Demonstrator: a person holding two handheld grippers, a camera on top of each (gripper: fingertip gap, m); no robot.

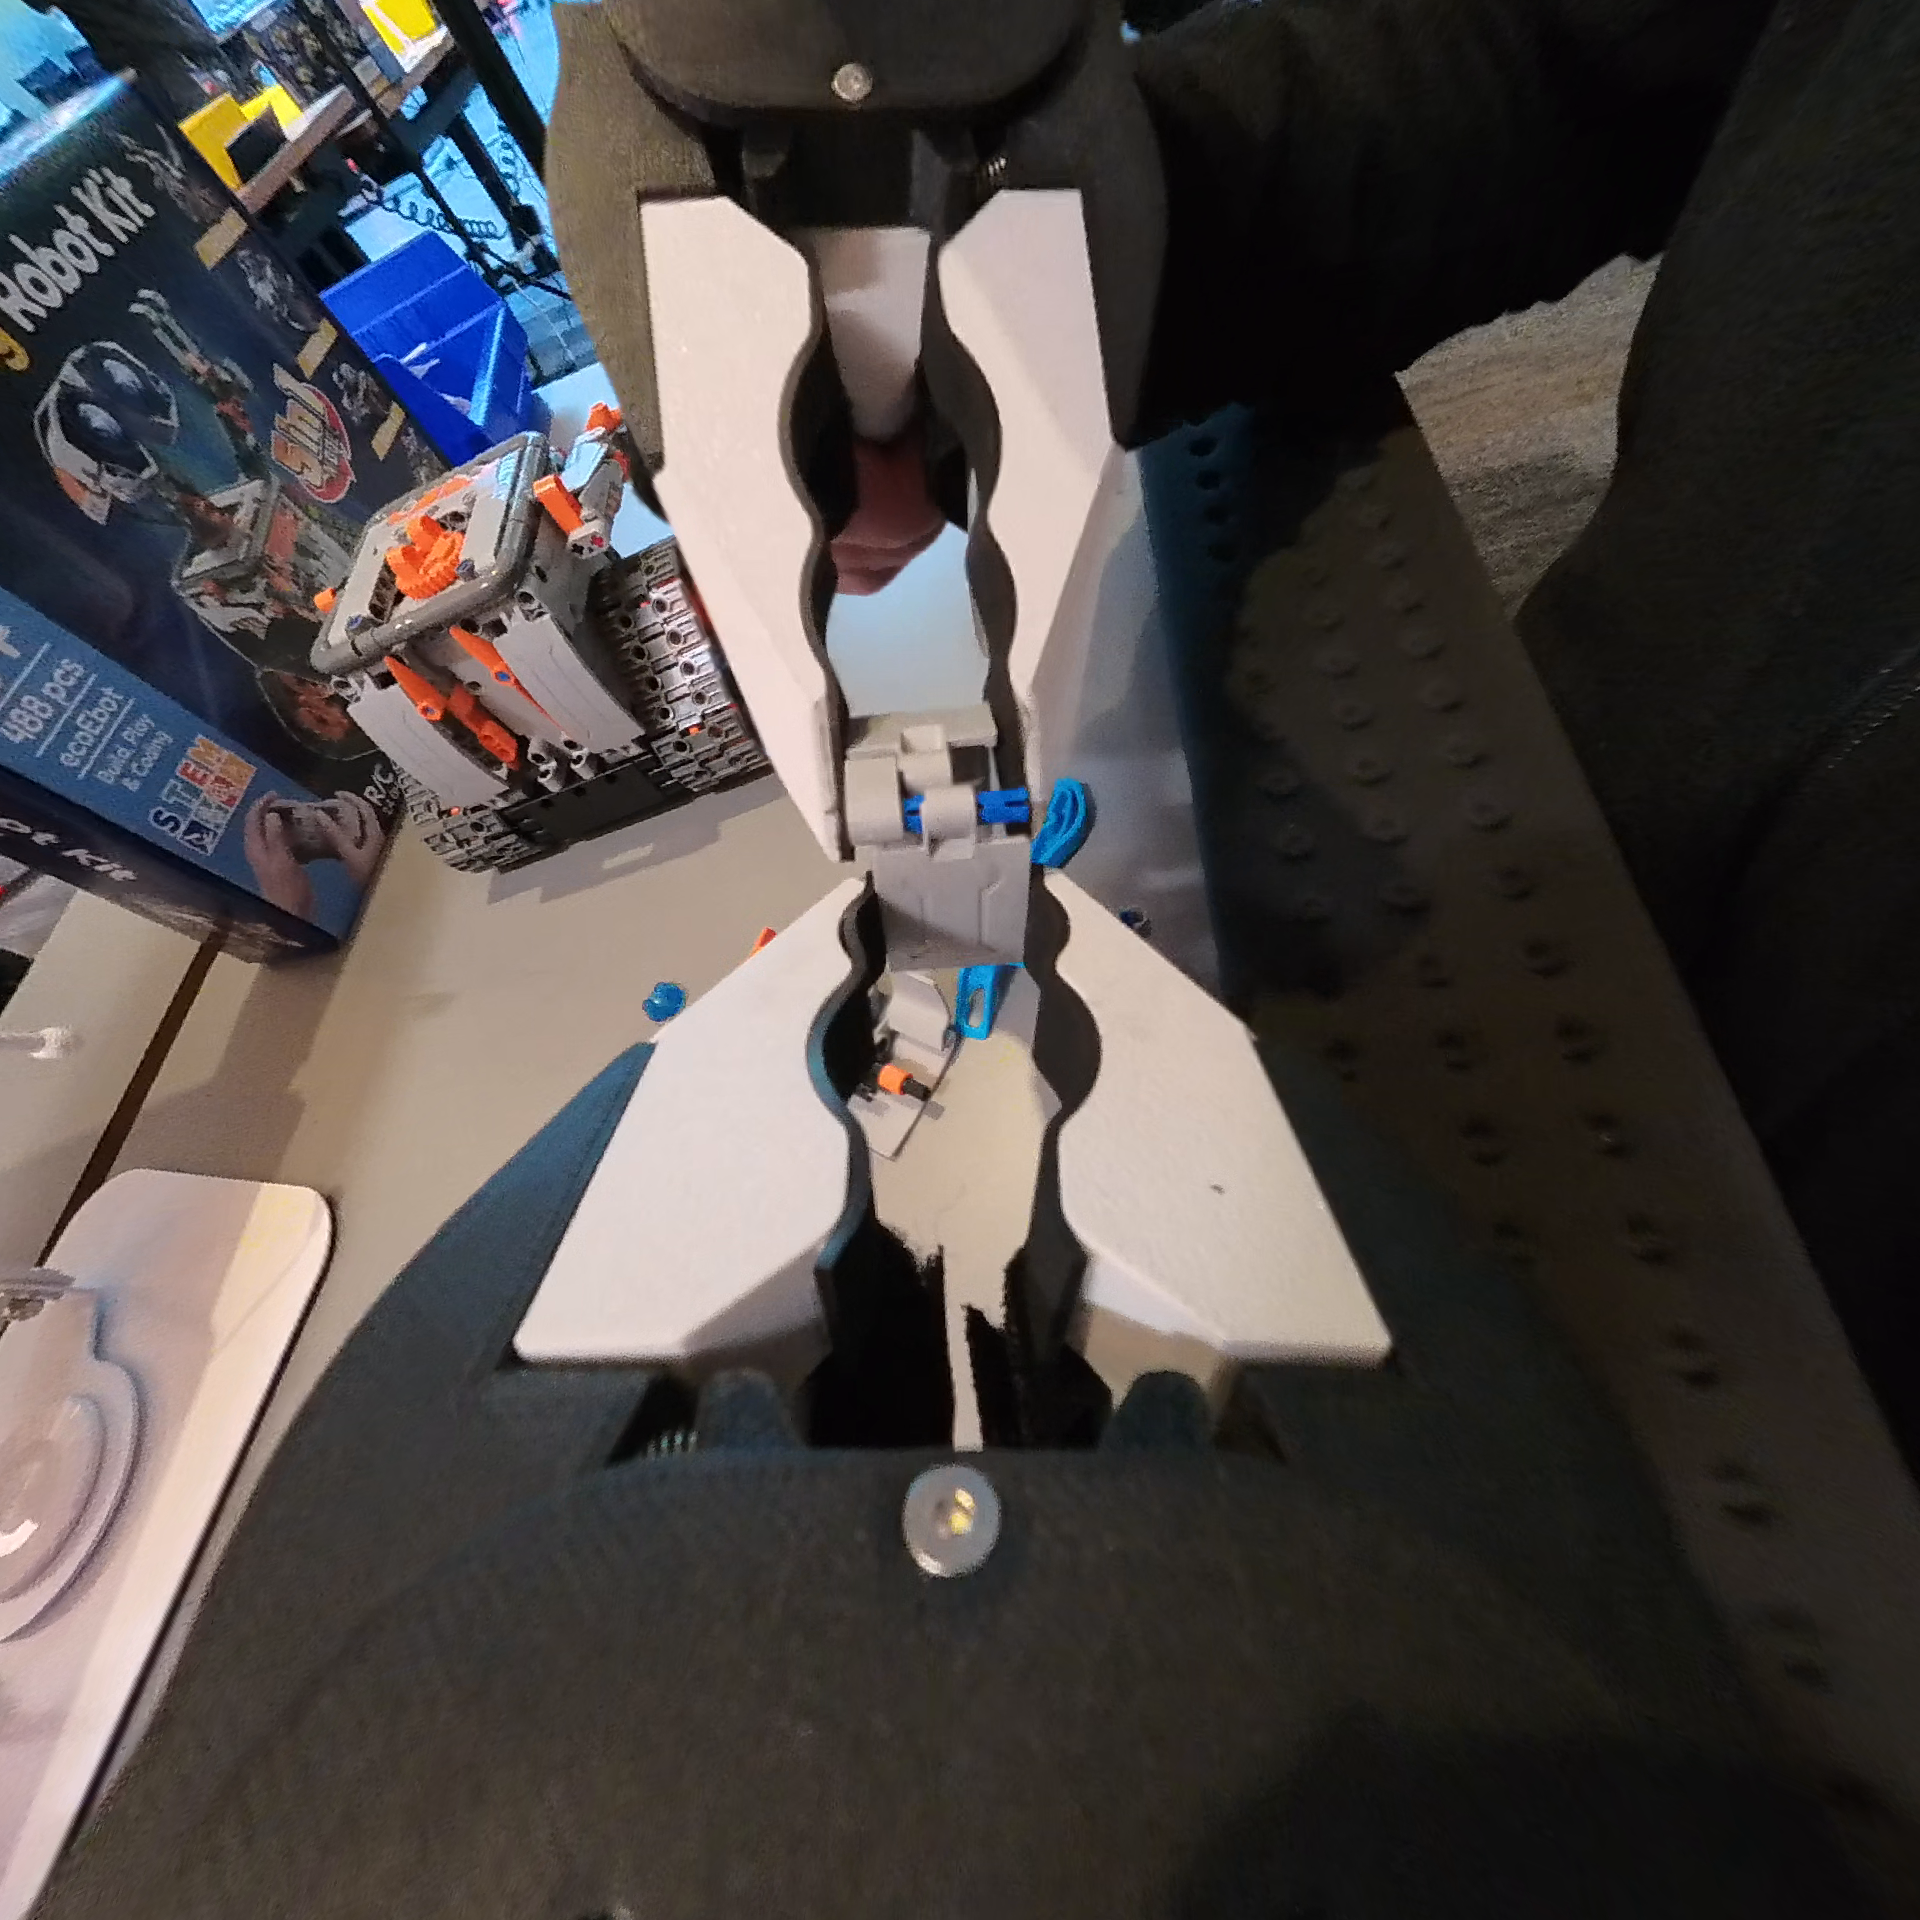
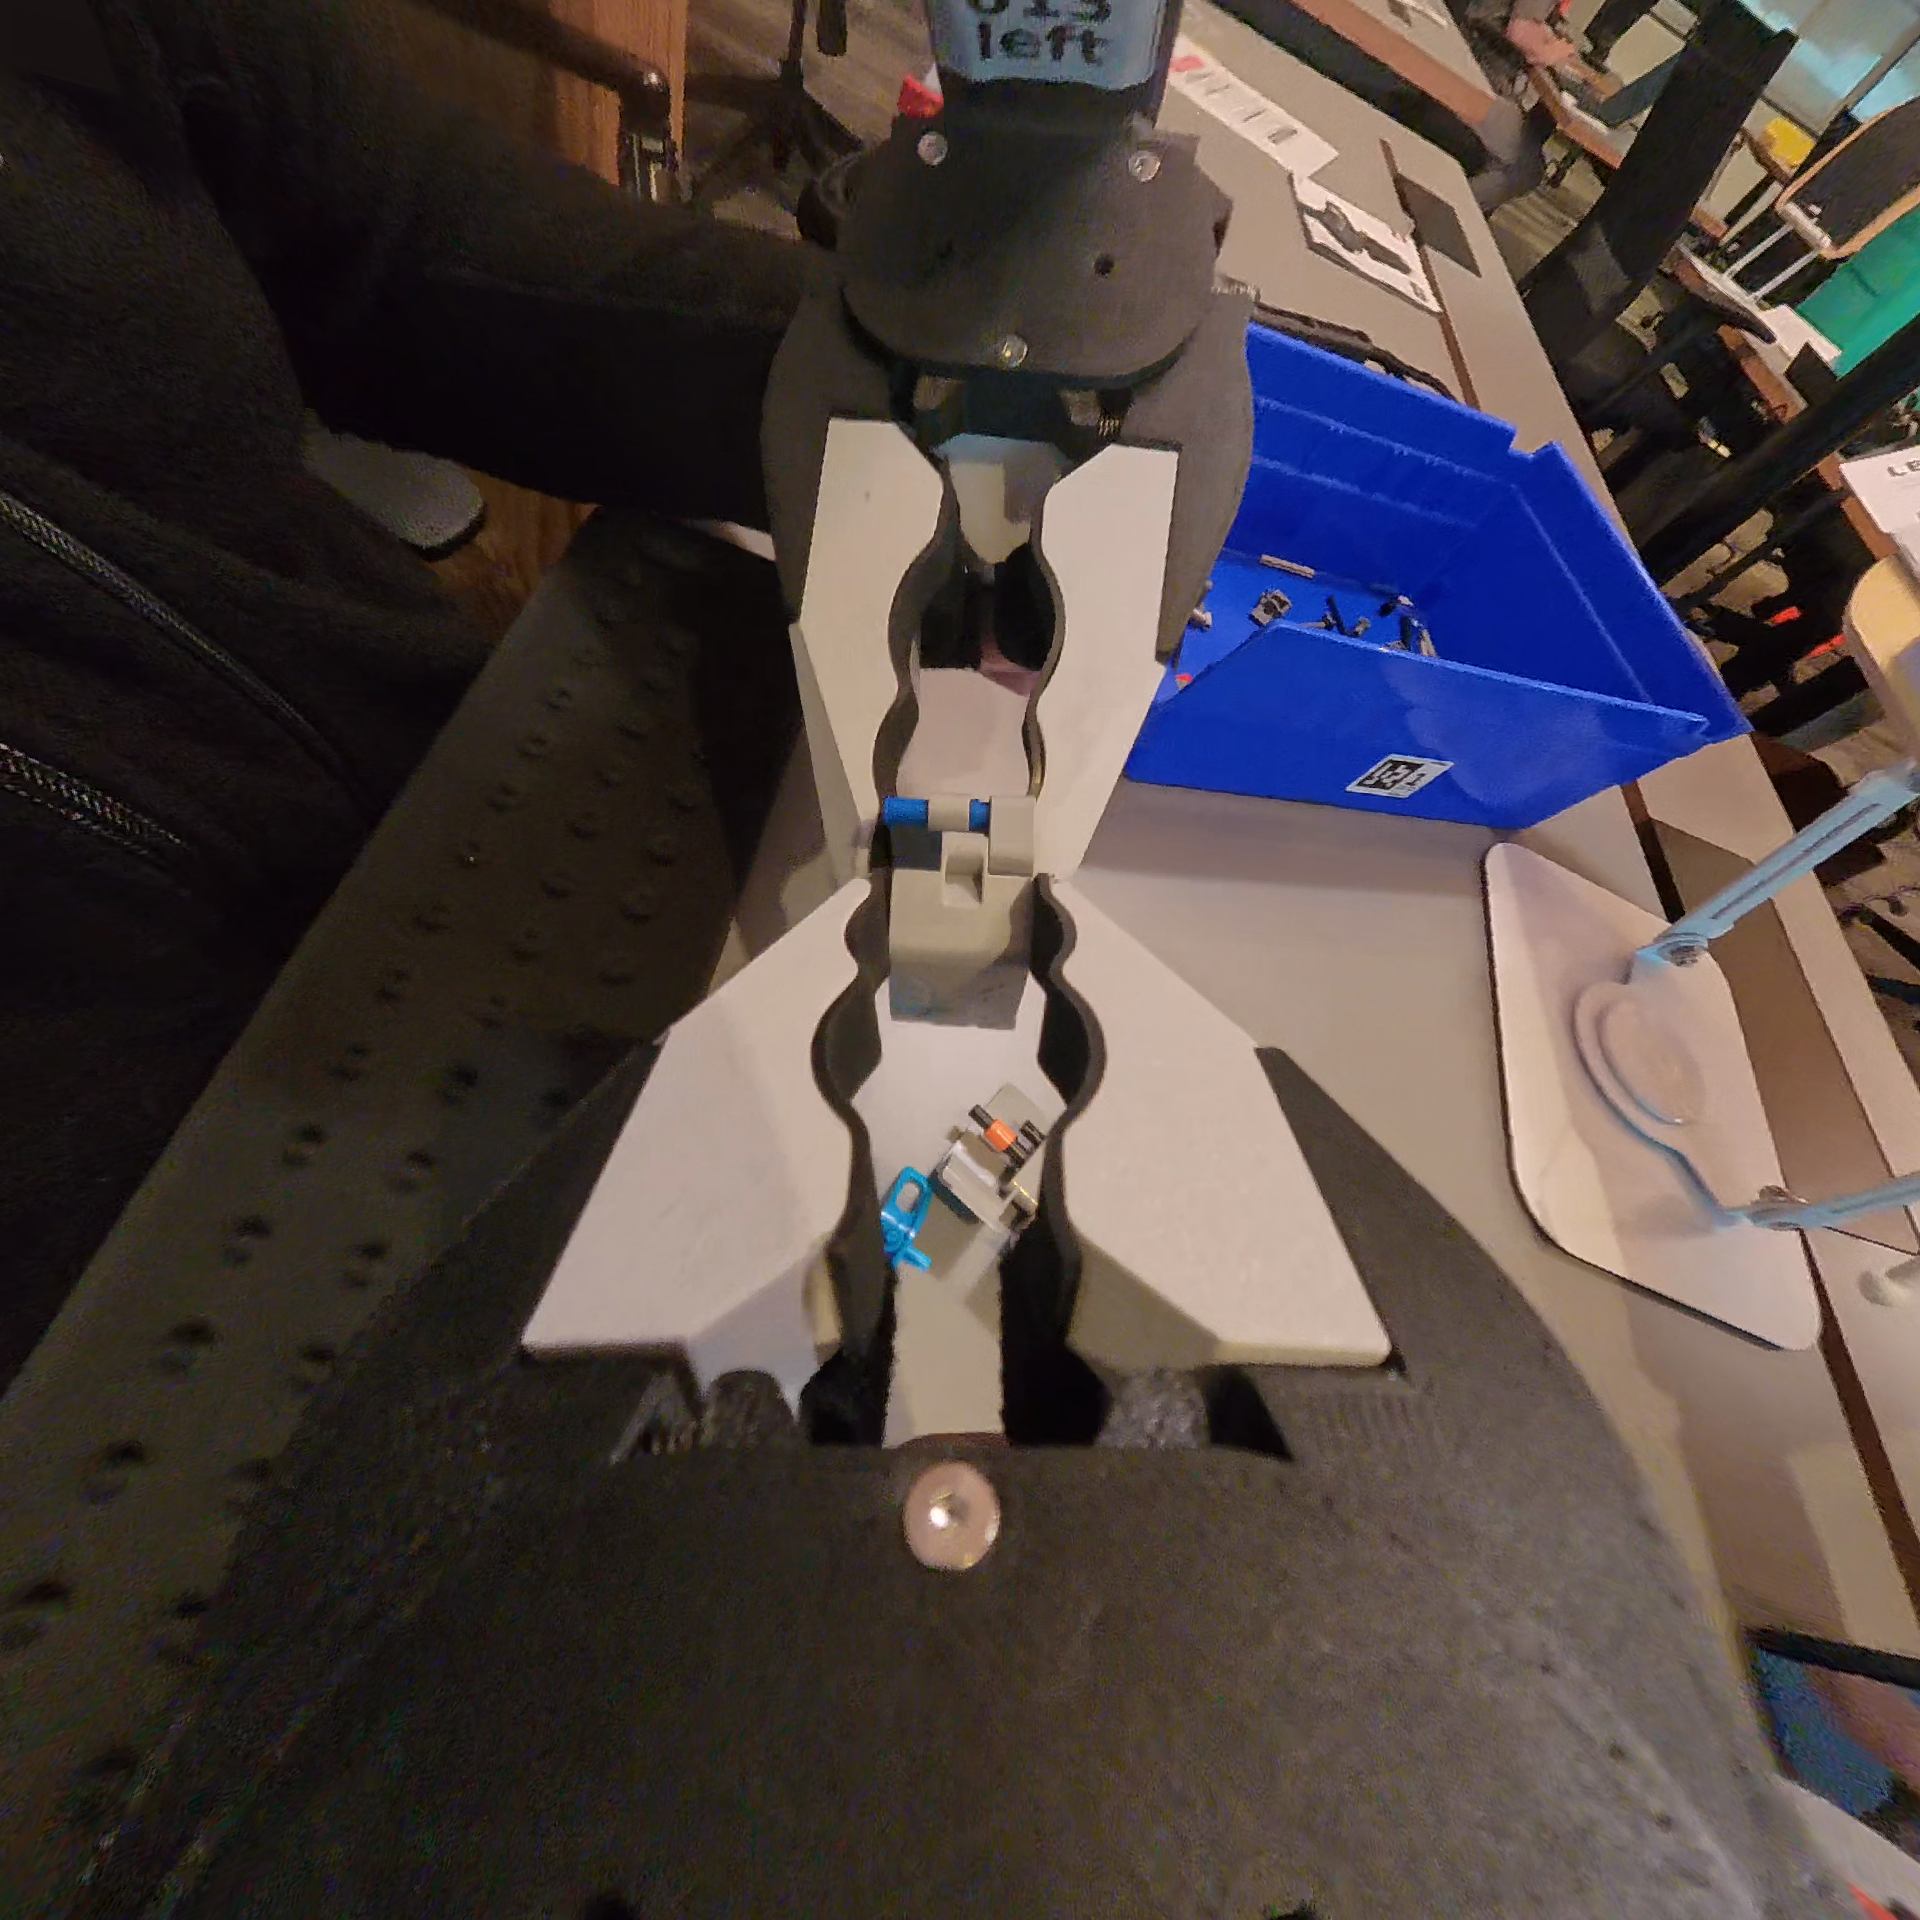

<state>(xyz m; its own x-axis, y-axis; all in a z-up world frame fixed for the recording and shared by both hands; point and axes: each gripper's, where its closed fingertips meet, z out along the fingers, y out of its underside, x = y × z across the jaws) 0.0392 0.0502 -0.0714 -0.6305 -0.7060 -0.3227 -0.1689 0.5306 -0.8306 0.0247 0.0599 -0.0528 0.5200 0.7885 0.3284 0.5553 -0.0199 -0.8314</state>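
Grey block assembly: matte grey plastic, boxy, with rounded hinge knuckles and a blue axle pin (image 1: 1000,805) through them; it hangs in the air between the two grippers, above the table, as a grey brick piece (image 1: 940,842) also seen from the other side (image 2: 951,904).
Left gripper (image 1: 951,920): pale grey wedge-shaped fingers with wavy black rubber inner faces, drawn in tight on the lower panel of the piece.
Right gripper (image 2: 951,935): same build, coarse black printed body and smooth grey fingers; its tips are pinched on the same piece from the opposite end, so the two claws meet nose to nose.
Blue curved part (image 1: 1062,824): glossy, fin-shaped, just beside the axle end at the right gripper's fingertip.
Loose parts: a small grey sub-assembly (image 2: 987,1179) with an orange pin lies on the table under the grippers, a light blue connector (image 2: 906,1216) touching it.
Tracked model (image 1: 520,665): grey beams, orange gears, linked treads, standing on the table.
Kit box (image 1: 156,499): glossy dark blue printed cardboard, behind the model.
Blue bin (image 2: 1455,717): hard shiny plastic, open-fronted, small dark pieces inside.
Table (image 2: 1299,935): smooth beige top.
White plate (image 2: 1558,1091): flat, rounded corners, bearing a pale metal stand foot.
Sleeve (image 2: 468,312): black fleece, behind the left gripper.
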